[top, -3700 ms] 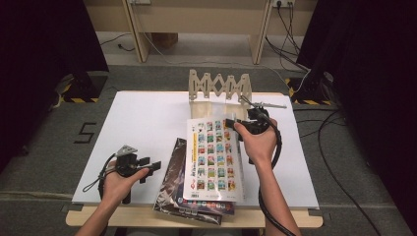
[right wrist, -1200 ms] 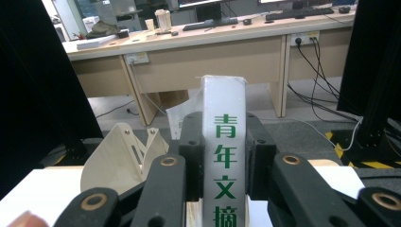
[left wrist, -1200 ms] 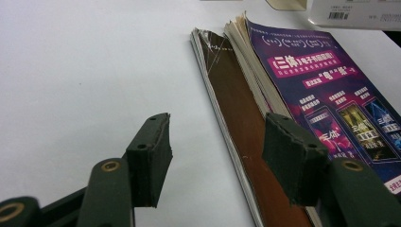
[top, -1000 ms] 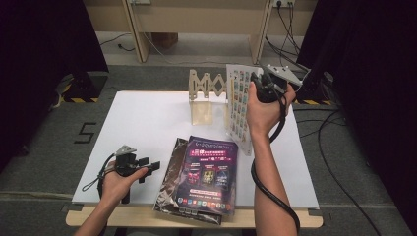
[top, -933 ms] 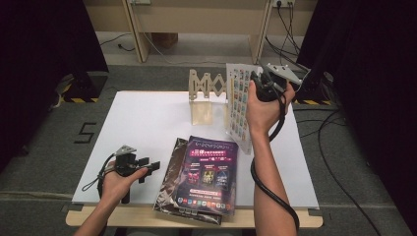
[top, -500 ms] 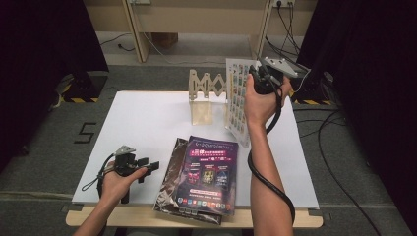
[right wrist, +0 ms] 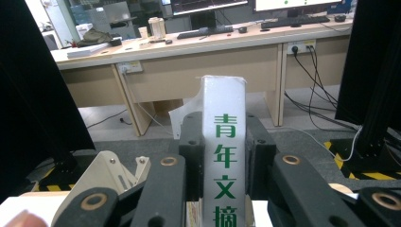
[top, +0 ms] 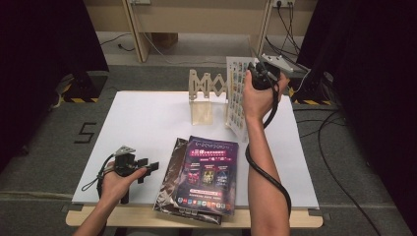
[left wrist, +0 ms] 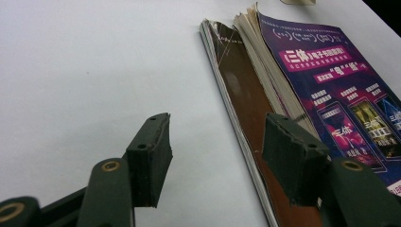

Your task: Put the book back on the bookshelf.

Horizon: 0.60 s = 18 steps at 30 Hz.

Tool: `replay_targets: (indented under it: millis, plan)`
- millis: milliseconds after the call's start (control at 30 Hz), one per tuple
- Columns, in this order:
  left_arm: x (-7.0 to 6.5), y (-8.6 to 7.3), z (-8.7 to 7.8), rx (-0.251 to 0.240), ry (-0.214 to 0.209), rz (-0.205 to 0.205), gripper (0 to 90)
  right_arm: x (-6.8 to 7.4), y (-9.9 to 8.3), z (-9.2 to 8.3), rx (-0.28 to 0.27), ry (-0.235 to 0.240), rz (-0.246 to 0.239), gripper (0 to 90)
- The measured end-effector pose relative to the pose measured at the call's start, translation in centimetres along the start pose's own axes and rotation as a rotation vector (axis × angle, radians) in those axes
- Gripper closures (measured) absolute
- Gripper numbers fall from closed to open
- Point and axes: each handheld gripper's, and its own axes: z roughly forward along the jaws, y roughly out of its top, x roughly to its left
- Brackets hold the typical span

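My right gripper (top: 254, 73) is raised over the back right of the white table (top: 142, 123) and is shut on a colourful magazine (top: 237, 98), which hangs upright beside the wooden zigzag rack (top: 206, 93). In the right gripper view the magazine's white spine (right wrist: 223, 156) with green characters is pinched between the two pads. A purple magazine (top: 209, 174) tops a small stack (left wrist: 246, 85) at the front edge. My left gripper (top: 145, 169) rests on the table left of that stack, open, with nothing between its pads (left wrist: 151, 161).
A dark glossy magazine (top: 172, 172) lies under the purple one. Black stands and cables (top: 339, 128) sit on the floor to the right. A wooden desk (right wrist: 198, 61) stands behind the table. Bare white tabletop spreads across the left and middle.
The right gripper has carried the upright magazine a little farther back and left toward the rack. The left gripper has stayed still.
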Motion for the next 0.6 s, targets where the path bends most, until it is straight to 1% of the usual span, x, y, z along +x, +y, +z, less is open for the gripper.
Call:
replay_targets:
  millis: [33, 67, 167, 267, 367, 600]
  plan:
    - [0.1, 0.0, 0.0, 0.002, 0.000, 0.000, 41.6, 0.1, 0.1, 0.1, -0.001, -0.001, 0.005, 74.1]
    - [0.1, -0.1, 0.0, 0.004, 0.003, -0.001, 41.6, 0.0, 0.2, 0.3, -0.008, -0.002, -0.005, 74.0]
    - [0.3, -0.2, 0.1, 0.008, 0.006, -0.002, 41.7, 0.0, 0.4, 0.9, -0.015, -0.008, -0.010, 74.0]
    - [0.3, -0.2, 0.1, 0.007, 0.004, -0.002, 41.7, 0.1, 0.5, 1.3, -0.020, -0.013, -0.005, 74.1]
    - [0.3, -0.2, 0.1, 0.004, 0.004, -0.006, 41.8, 0.1, 0.2, 1.9, -0.028, -0.016, -0.016, 74.1]
    - [0.4, -0.2, 0.1, 0.006, 0.004, -0.005, 41.8, 0.3, -0.3, 2.1, -0.050, -0.017, -0.031, 74.0]
